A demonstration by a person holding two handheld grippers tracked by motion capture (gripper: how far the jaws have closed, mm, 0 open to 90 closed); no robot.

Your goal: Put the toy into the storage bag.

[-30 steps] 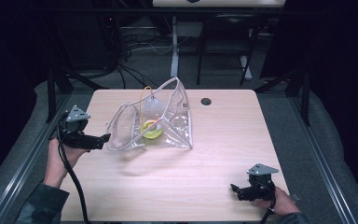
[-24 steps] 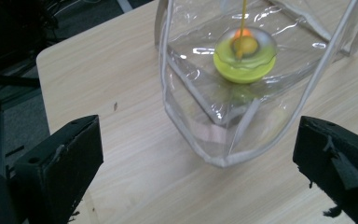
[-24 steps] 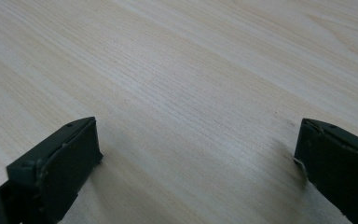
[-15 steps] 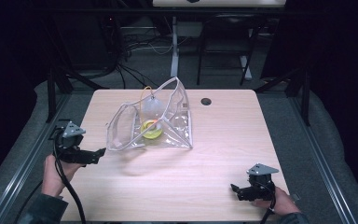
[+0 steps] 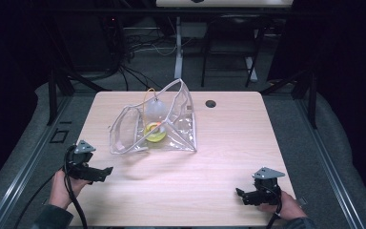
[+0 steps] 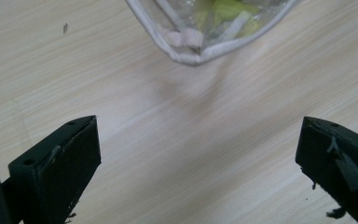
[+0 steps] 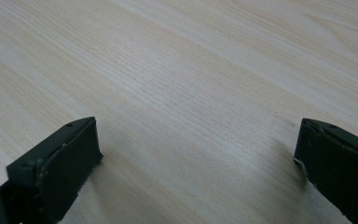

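A clear plastic pouch with a white-edged rim stands open in the middle of the wooden table. Inside it lie a yellow-green round thing and a pale bottle-like item. My left gripper hovers open near the table's left front edge, well short of the pouch. In the left gripper view the pouch's corner shows at the top, beyond my open left gripper. My right gripper rests open at the right front; in the right gripper view my right gripper has bare wood between its jaws.
A small dark round hole sits near the table's far edge. Dark floor, cables and metal frame legs surround the table. Bare wood lies between the two grippers.
My left gripper has drawn back from beside the pouch toward the table's left front edge. The right gripper and the pouch have stayed put.
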